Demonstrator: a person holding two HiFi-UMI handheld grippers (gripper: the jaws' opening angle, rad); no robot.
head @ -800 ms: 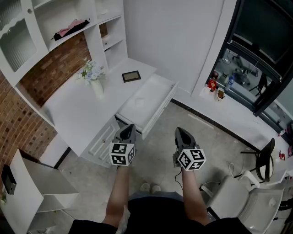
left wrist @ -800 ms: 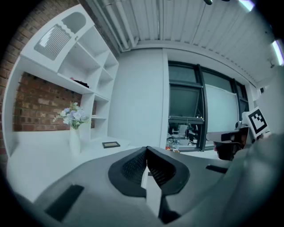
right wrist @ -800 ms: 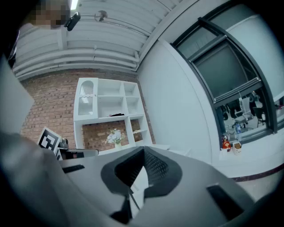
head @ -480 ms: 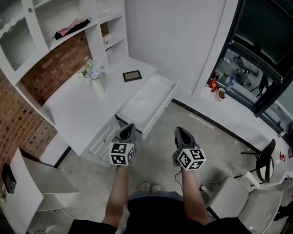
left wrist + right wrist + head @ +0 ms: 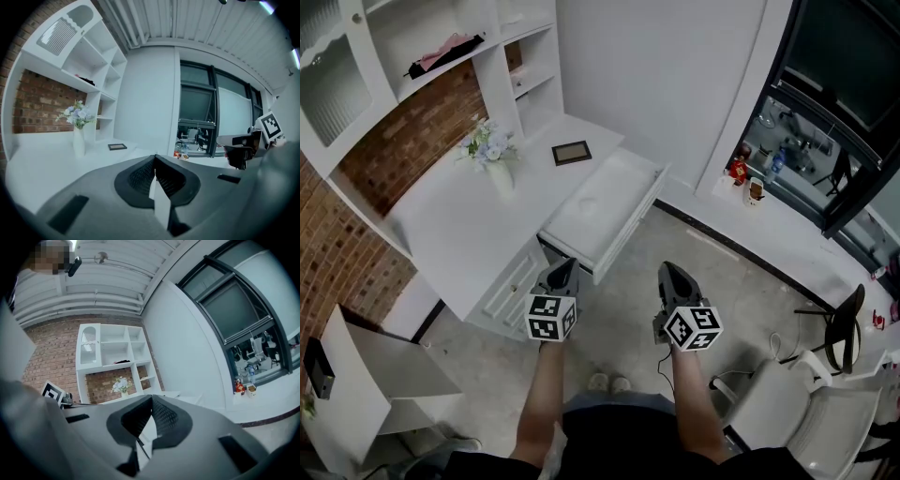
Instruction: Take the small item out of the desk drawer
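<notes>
The white desk (image 5: 459,220) has its drawer (image 5: 605,208) pulled out towards me. A faint pale round shape (image 5: 598,199) lies on the drawer floor; I cannot tell what it is. My left gripper (image 5: 566,263) hangs shut and empty just in front of the drawer's near corner, above the floor. My right gripper (image 5: 667,269) is level with it to the right, also shut and empty. In the left gripper view the left gripper (image 5: 154,157) points over the desk top; in the right gripper view the right gripper (image 5: 152,397) points towards the shelves.
A small dark picture frame (image 5: 571,152) and a vase of flowers (image 5: 492,155) stand on the desk. White shelves (image 5: 441,47) rise behind it against a brick wall. A white chair (image 5: 811,398) is at the lower right, and a window ledge (image 5: 750,187) holds small figures.
The head view has shifted a little. Both grippers hold their places in front of the drawer and stay shut.
</notes>
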